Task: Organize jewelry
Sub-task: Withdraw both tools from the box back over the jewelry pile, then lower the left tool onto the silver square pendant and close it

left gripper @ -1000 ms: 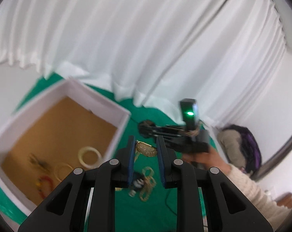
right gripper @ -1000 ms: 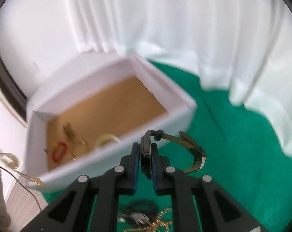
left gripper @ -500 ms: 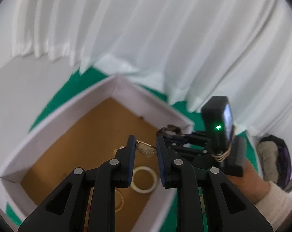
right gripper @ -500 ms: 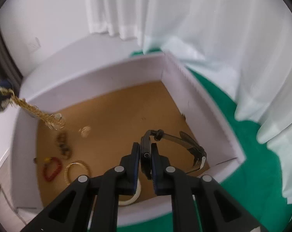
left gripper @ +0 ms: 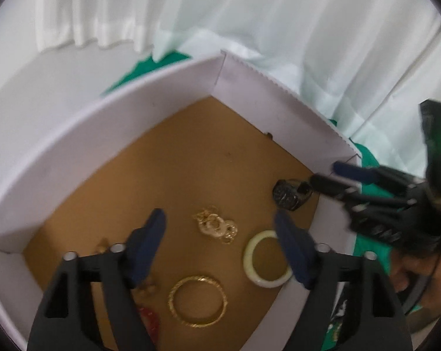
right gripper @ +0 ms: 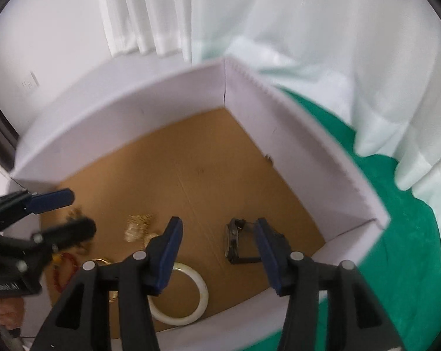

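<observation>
A white box (left gripper: 109, 134) with a brown floor stands on green cloth. My left gripper (left gripper: 220, 228) is open and empty above it. Below it lies a gold chain (left gripper: 216, 224). My right gripper (right gripper: 217, 234) is open and empty over the box; it also shows in the left wrist view (left gripper: 334, 175). A dark wristwatch (right gripper: 235, 239) lies on the box floor between the right fingers and shows in the left wrist view (left gripper: 290, 194). The gold chain (right gripper: 137, 225) shows in the right wrist view too.
The box also holds a pale bangle (left gripper: 265, 259), a gold bangle (left gripper: 197, 301) and a red piece (left gripper: 148, 317). White curtains (left gripper: 279, 23) hang behind the box. Green cloth (right gripper: 410, 234) lies to the right of the box.
Both grippers moved over the box and opened. The gold chain dropped from the left gripper and the wristwatch from the right; both now lie on the box floor.
</observation>
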Motion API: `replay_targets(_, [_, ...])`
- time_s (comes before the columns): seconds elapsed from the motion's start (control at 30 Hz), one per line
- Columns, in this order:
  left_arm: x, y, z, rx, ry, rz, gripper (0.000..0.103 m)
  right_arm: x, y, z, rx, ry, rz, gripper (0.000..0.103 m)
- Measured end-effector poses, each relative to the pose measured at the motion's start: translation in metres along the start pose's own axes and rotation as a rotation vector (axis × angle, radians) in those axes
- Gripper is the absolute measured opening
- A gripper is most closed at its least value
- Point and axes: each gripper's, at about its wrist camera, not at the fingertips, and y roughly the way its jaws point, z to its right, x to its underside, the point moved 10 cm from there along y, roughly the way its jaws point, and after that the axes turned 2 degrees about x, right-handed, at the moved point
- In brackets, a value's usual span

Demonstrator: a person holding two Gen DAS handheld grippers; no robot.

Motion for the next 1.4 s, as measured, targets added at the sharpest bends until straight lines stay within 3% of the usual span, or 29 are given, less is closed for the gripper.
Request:
replay_targets(0.1, [0.008,-0.034,0.008,-0.015,0.036,0.049,0.085,0.005,-0.038,0.003,-0.02,0.006,0.08,0.065])
replay_targets(0.2, [0.024,-0.067,0.026,-0.014,0.073,0.098,0.093,0.028,-0.075,0.013,-0.022,0.018,0.123,0.065])
replay_targets(0.33, [0.058,-0.102,0.062,0.048,0.129,0.123,0.094,0.071,-0.113,0.034,-0.013,0.042,0.149,0.065])
replay_targets(0.47, [0.101,-0.121,0.103,0.136,0.196,0.121,0.095,0.138,-0.139,0.057,-0.005,0.111,0.149,0.065])
replay_targets(0.6, [0.141,-0.112,0.134,0.203,0.242,0.069,0.096,0.21,-0.15,0.079,0.055,0.176,0.129,0.065])
replay_targets(0.77, [0.189,-0.074,0.15,0.19,0.281,-0.045,0.096,0.3,-0.154,0.089,0.092,0.303,0.099,0.065])
replay_targets(0.9, [0.215,-0.054,0.161,0.203,0.283,-0.106,0.096,0.348,-0.156,0.087,0.091,0.399,0.086,0.065])
replay_targets(1.1, [0.216,-0.043,0.165,0.171,0.326,-0.107,0.095,0.37,-0.156,0.09,0.118,0.417,0.083,0.065])
replay_targets(1.4, [0.203,-0.021,0.19,0.188,0.434,-0.121,0.093,0.372,-0.152,0.082,0.076,0.431,0.088,0.065])
